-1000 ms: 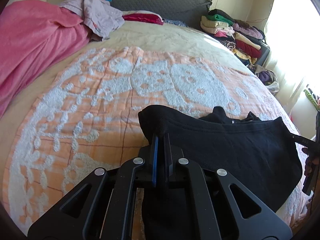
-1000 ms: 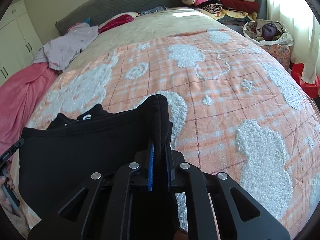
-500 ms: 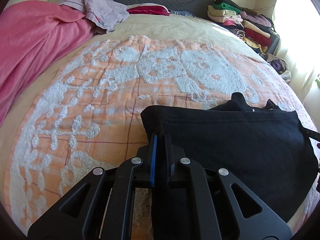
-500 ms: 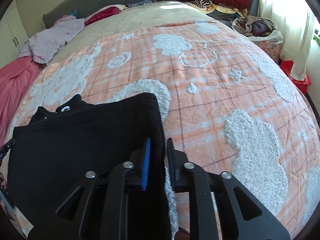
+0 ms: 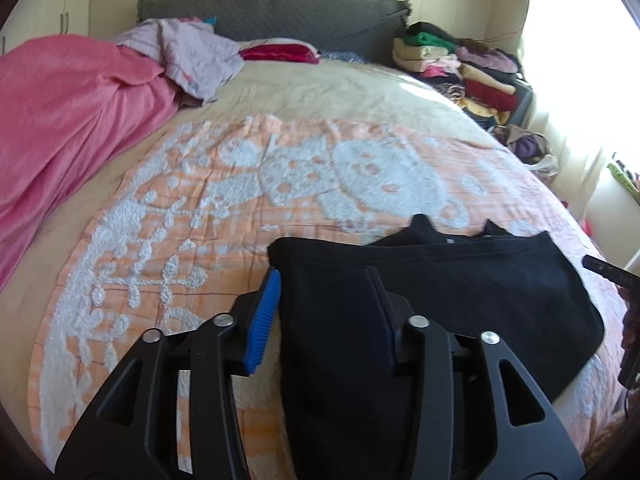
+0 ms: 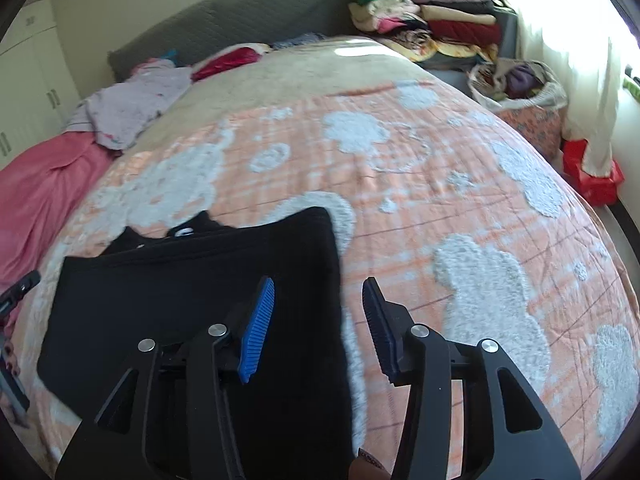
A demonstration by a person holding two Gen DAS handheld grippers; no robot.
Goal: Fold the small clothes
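Shirt (image 5: 460, 292), black and folded over on itself, lies on the near part of the orange blanket (image 5: 200, 216), long axis running side to side between the two grippers, neck end poking out toward the headboard. Looks soft, light and floppy, so I'd grab it at the corners or side edges. Left gripper (image 5: 326, 312) and right gripper (image 6: 318, 320) are both opening, cloth under the jaws but nothing pinched.

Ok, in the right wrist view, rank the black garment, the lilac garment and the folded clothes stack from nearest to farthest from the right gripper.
1. Black garment, under the right gripper, lower left.
2. Lilac garment, far left on the bed.
3. Folded clothes stack, beyond the bed, upper right.
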